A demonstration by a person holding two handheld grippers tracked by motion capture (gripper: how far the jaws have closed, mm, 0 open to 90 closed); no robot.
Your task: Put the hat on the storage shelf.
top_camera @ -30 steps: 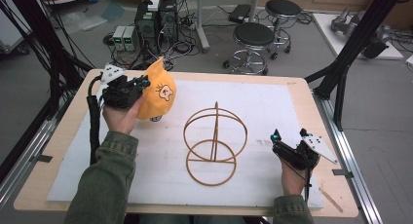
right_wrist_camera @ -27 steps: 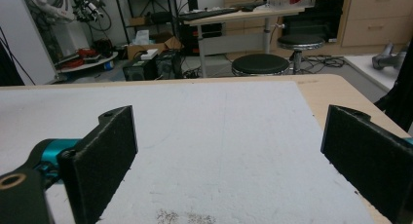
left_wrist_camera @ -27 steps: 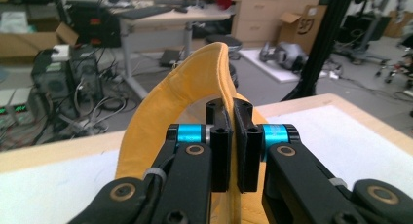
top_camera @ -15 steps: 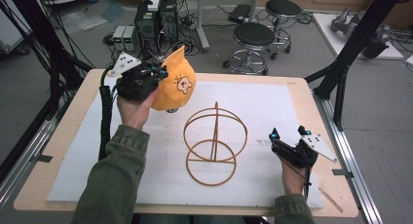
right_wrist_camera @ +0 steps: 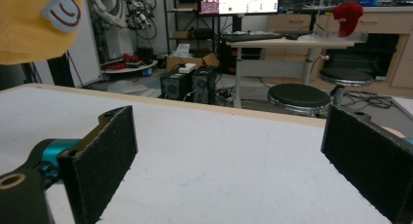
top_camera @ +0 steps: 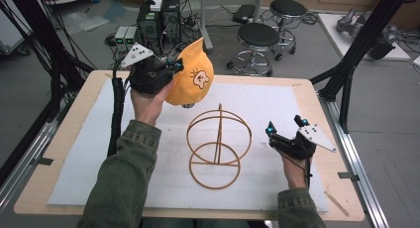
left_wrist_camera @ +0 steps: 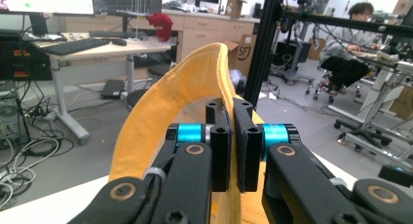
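Since the earlier frames, the left gripper (top_camera: 171, 69) has carried the yellow cap (top_camera: 190, 79) up off the white mat (top_camera: 277, 109) and toward the far edge of the tabletop (top_camera: 64, 139); the right gripper (top_camera: 285, 134) has shifted only slightly.

Cap position: held in the air over the far left part of the mat, above and behind the wire stand (top_camera: 218, 141), not touching it. The crown faces right toward the stand, with the printed face patch outward. The cap's long axis runs upright, with its peak pointing up and away from the person.

Left gripper fingers (left_wrist_camera: 221, 146): pressed together on the cap's fabric edge, which passes between the pads in the left gripper view. The left hand (top_camera: 146, 101) is raised, palm turned inward, forearm angled up from the near edge in a green sleeve (top_camera: 124, 178).

Right gripper fingers (right_wrist_camera: 104, 156): set wide apart with nothing between them, aimed across the mat just above its surface. The right hand (top_camera: 292, 171) sits low at the near right of the mat.
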